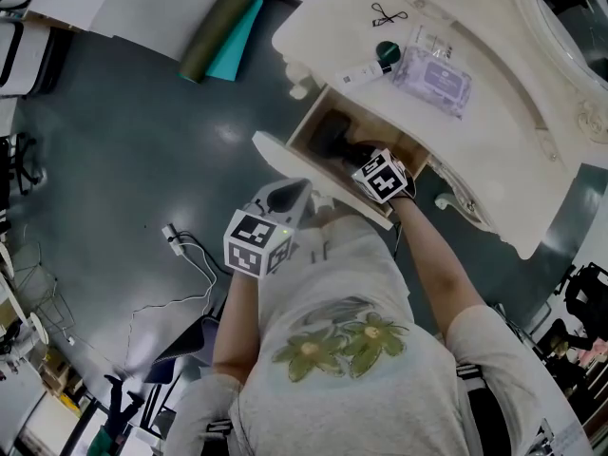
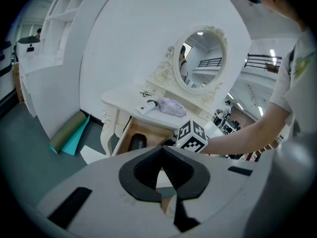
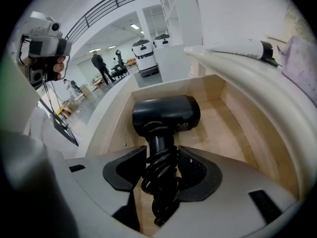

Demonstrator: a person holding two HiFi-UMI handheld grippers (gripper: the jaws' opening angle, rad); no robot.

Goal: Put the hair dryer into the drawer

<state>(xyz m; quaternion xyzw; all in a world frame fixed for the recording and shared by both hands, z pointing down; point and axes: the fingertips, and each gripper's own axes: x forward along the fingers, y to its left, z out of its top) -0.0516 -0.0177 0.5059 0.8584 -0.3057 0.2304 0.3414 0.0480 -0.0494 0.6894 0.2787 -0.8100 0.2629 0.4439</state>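
Right gripper view alone shows jaws clamping hair dryer (image 3: 166, 114) in drawer (image 3: 233, 130); left jaws closed.

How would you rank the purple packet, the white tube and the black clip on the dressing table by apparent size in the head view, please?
1. purple packet
2. white tube
3. black clip
All lie on one tabletop, so nearness hardly skews this.
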